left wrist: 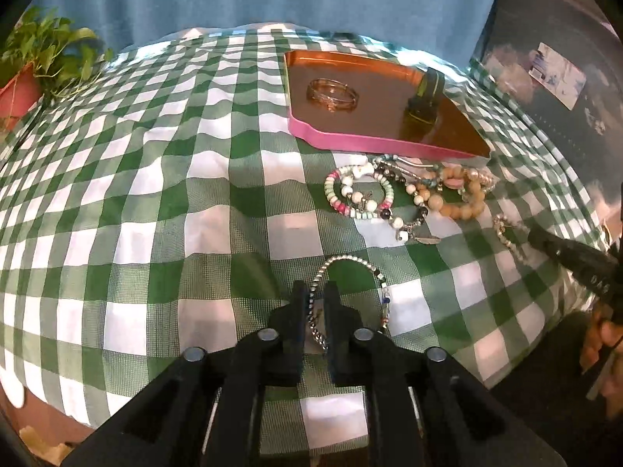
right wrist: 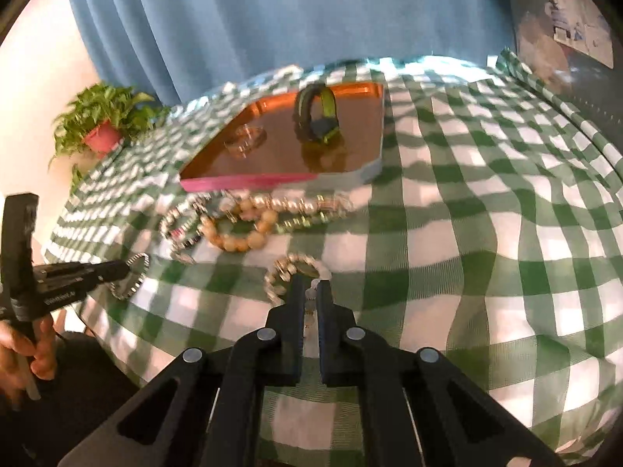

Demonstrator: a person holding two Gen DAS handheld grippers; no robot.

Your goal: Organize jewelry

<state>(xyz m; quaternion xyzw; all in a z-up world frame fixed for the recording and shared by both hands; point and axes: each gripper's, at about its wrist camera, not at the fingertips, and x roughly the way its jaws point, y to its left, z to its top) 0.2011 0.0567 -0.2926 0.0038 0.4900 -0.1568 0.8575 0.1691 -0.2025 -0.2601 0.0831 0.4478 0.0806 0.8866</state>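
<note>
A: Going from the left: the left gripper [left wrist: 315, 292] is pinching the silver bead bracelet [left wrist: 350, 268]; its jaws are standing nearly together with the strand running between them, though whether the pads are truly biting I am judging, not seeing.

B: And the loop is lying on the checked tablecloth [left wrist: 155, 194], bulging away from the fingers toward the pile of beaded bracelets [left wrist: 409, 194]; its long axis is running roughly from the gripper outward and rightward, the strand trailing back under the jaws.

A: What is worrying me: a thin strand held that lightly could be slipping out as it is lifted; or the dangling end could be snagging the pile on the way to the pink tray [left wrist: 350, 142].

B: Moving right: the right gripper [right wrist: 307, 288] is closed almost fully on a pale bead bracelet [right wrist: 288, 268]; that loop is lying just ahead of the fingertips, its long axis running across the view, left to right.

A: The tray is sitting beyond the pile, already holding a clear bangle [left wrist: 333, 93] and a dark watch [left wrist: 422, 93]; both carried pieces are lying short of it.

B: So the risk there is dragging the cloth, which is already rumpling; a bunched fold could be tipping beads off course; and the two grippers are working close, so they could be colliding.
</note>
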